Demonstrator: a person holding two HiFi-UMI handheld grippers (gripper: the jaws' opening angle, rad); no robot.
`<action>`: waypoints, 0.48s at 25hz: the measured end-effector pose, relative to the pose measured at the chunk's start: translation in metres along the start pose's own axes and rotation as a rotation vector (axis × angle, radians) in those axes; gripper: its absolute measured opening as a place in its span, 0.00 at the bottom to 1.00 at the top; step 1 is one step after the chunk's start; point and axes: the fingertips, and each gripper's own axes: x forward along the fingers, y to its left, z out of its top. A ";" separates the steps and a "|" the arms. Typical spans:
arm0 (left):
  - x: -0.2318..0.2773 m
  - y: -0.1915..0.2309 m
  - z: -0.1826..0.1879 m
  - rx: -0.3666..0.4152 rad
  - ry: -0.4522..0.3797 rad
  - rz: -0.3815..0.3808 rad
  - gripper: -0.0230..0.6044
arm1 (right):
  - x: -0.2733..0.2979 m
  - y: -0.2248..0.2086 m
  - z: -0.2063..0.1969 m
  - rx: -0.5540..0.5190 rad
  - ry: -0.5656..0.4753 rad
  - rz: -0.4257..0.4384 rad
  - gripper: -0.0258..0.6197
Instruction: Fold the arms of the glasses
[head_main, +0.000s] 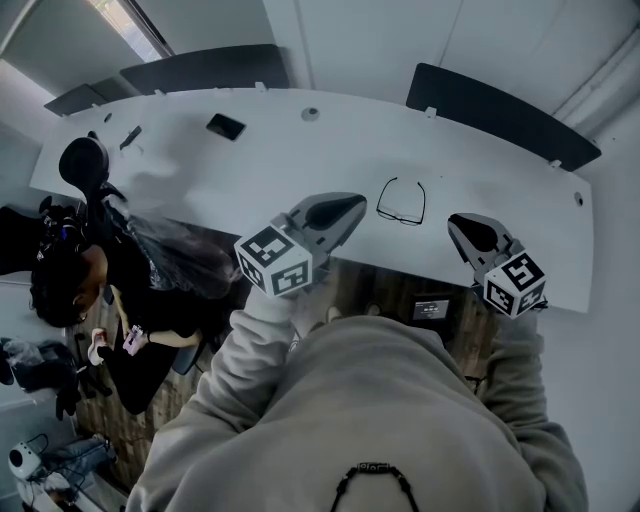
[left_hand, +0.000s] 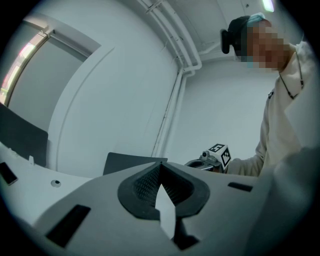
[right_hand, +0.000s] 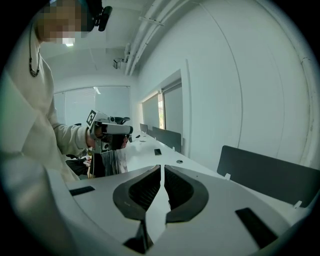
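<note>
**A:** Near the front edge of the long white table (head_main: 300, 165) lie the thin dark-framed glasses (head_main: 402, 203), flat on the top.

**B:** Which way do they point?

**A:** The lens front seems to run along the near edge. Both arms are unfolded and reach away from it toward the far side.

**B:** And the tools?

**A:** The grey left gripper (head_main: 357, 204) is just left of the glasses, its tip aimed at them but apart from them. Its jaws are closed together with nothing between the pads. The grey right gripper (head_main: 456, 222) is just right of the glasses, also clear of them, its jaws pressed together and empty.

**B:** Anything farther out?

**A:** A flat black phone (head_main: 225, 126) lies well to the left of the glasses. Dark partition panels (head_main: 500, 115) stand beyond them, and a seated person (head_main: 70, 275) is far to their left.
</note>
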 end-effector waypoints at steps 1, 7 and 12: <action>-0.001 0.001 -0.001 -0.004 -0.002 0.004 0.04 | 0.002 -0.001 -0.001 -0.001 0.006 0.003 0.08; -0.008 0.009 -0.005 -0.027 -0.009 0.031 0.04 | 0.015 -0.006 -0.009 -0.025 0.057 0.028 0.08; -0.015 0.015 -0.009 -0.041 -0.012 0.065 0.04 | 0.029 -0.009 -0.019 -0.030 0.087 0.056 0.08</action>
